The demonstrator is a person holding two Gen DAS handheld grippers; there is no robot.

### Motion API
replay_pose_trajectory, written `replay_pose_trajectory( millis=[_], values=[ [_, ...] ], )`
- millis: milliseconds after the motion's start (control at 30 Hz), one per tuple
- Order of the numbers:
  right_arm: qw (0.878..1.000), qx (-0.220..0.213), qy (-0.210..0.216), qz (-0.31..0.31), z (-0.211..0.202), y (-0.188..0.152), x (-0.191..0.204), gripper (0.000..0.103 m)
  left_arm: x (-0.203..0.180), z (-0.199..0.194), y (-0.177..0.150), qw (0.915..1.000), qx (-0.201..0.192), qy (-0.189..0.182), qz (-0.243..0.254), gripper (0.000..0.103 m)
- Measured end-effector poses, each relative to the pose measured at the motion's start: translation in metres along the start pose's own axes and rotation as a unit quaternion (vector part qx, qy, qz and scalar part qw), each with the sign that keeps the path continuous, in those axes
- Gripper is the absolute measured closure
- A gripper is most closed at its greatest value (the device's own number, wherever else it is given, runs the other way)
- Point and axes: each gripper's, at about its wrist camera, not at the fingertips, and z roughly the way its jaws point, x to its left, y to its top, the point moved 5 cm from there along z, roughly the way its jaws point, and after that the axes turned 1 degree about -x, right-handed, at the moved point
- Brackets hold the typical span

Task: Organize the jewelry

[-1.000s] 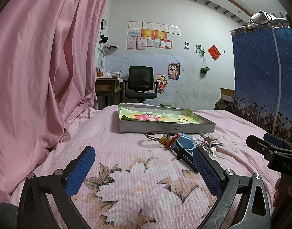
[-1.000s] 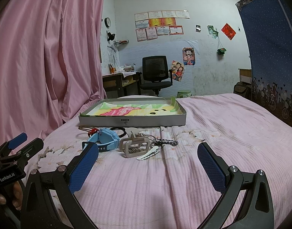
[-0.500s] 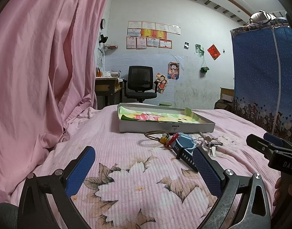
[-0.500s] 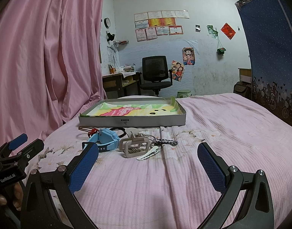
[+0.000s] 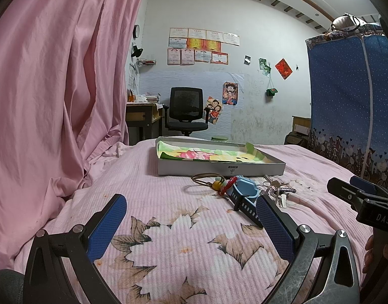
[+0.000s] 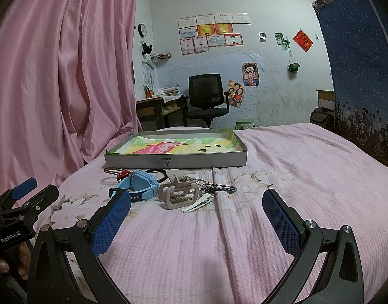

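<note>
I am holding both tongs wide and empty over the bed [image 6: 308,167], the left gripper [image 5: 191,224] hovering short of the pile and the right gripper [image 6: 196,216] doing the same from the other side. The jewelry is lying in a small heap just in front of the tray [image 6: 176,162], at about 12 o'clock from my right gripper and 1 o'clock from my left. The watch [image 6: 140,183] is looking like the heaviest piece, with a stiff case and a bendy strap; I am judging the case the surest place to pinch, since the strap would flop. The clip [image 6: 180,194] is looking rigid, light plastic, and I would be taking it across its frame. The hair pin [image 6: 197,202] is lying flat and thin against the cloth, so it is likely to be slippery and hard to get under. The cord [image 5: 206,178] with its beads [image 5: 218,184] is soft and will be trailing when lifted; the beads give the firmer hold. The keys [image 5: 276,186] are tangling with a braided lanyard [image 6: 219,187] and may be dragging neighbours along. From the left view my right-hand finger is covering part of the strap, and the clip is hidden behind the watch. I cannot tell whether the dark band [image 6: 159,173] behind the watch is a hair tie or a bracelet, nor what the dark specks in the tray are.
</note>
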Motion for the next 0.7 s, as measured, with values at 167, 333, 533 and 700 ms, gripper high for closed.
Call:
replay_pose_trajectory(
  millis=[167, 333, 533, 700],
  values=[
    [1.0, 0.0, 0.0, 0.0, -0.0009, -0.0002, -0.0001, 0.001, -0.0001, 0.0001, 0.0, 1.0, 0.0, 0.0, 0.0, 0.0],
    [1.0, 0.002, 0.001, -0.001, 0.0006, 0.0016, -0.0006, 0.001, -0.0002, 0.0002, -0.0001, 1.0, 0.001, 0.0, 0.0, 0.0],
    [1.0, 0.006, 0.0, -0.002, -0.0014, 0.0038, 0.0006, 0.001, -0.0009, 0.0011, -0.0036, 1.0, 0.003, -0.002, -0.001, 0.0],
    [1.0, 0.01, -0.001, -0.005, 0.0015, 0.0011, 0.0008, 0.001, -0.0014, 0.0016, -0.0054, 0.9999, 0.009, -0.011, -0.005, 0.0]
  ],
)
